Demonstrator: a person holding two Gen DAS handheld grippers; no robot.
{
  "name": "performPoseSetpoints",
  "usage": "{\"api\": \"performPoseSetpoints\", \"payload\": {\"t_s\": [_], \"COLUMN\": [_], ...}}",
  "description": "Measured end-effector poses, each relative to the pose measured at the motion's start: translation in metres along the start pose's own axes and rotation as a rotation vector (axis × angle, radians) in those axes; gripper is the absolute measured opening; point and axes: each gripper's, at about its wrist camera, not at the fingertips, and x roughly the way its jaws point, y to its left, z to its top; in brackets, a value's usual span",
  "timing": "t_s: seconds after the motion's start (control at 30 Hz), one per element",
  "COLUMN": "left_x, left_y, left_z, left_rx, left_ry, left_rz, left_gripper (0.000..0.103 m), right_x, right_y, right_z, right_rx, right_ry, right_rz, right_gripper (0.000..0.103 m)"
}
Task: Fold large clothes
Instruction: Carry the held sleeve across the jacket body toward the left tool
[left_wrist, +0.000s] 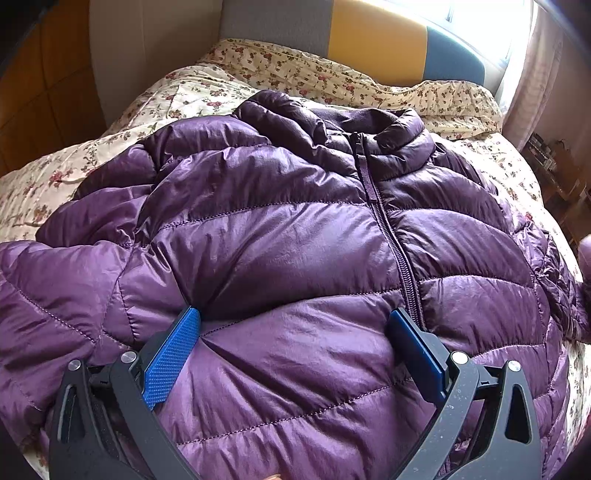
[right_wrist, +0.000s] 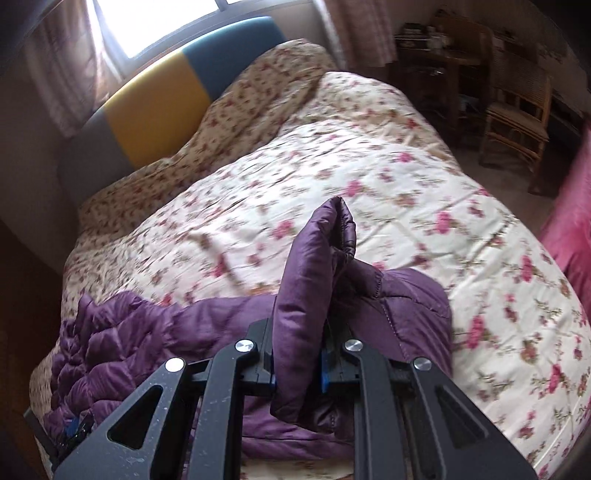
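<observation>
Left wrist view: purple puffer jacket (left_wrist: 295, 240) lies front-up on the floral bedspread (left_wrist: 110, 110), zipper (left_wrist: 391, 236) closed, collar at the far end ahead of the fingertips
Left gripper (left_wrist: 295, 325): fingers spread wide, blue pads (left_wrist: 171, 360) pressing down on the quilted front; nothing pinched between them, zipper line runs just inside the right-hand pad
Left sleeve: bunched and rumpled beyond the left-hand pad, not laid flat
Right wrist view: right gripper (right_wrist: 299, 363) is clamped on a folded wad of jacket fabric, looks like a sleeve end (right_wrist: 317, 258), which stands up from between the fingers and flops forward past the tips
Jacket body here: spreads left of and below the right fingers, on the bedspread; bare bedspread ahead of the tips
Background: headboard (right_wrist: 159, 99) and wicker chair (right_wrist: 517, 118), both well apart from the work
Step, my read: early sleeve fold; left holds the torso down as an anchor, right carries the sleeve
Next move needs: right sweeps the sleeve across over the chest toward the zipper and lets go flat; left keeps pressure so the slick shell doesn't slide
Risk: puffy fill springs back, fold may not stay
</observation>
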Motion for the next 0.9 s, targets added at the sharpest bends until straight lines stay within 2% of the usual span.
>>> {"api": "performPoseSetpoints", "payload": {"t_s": [0.5,0.9], "left_x": [-0.004,-0.012], "left_y": [0.003,0.009], "left_z": [0.0,-0.004], "left_rx": [-0.017,-0.037], "left_ry": [-0.01,-0.019], "left_rz": [-0.027,-0.049], "left_gripper": [0.1,0.1], "right_x": [0.036,0.052], "right_y": [0.123,0.21], "right_z": [-0.048,-0.103], "right_rx": [-0.214,-0.342], "right_ry": [0.078,0.159], "right_rz": [0.103,0.243], "right_gripper": [0.014,0.014]}}
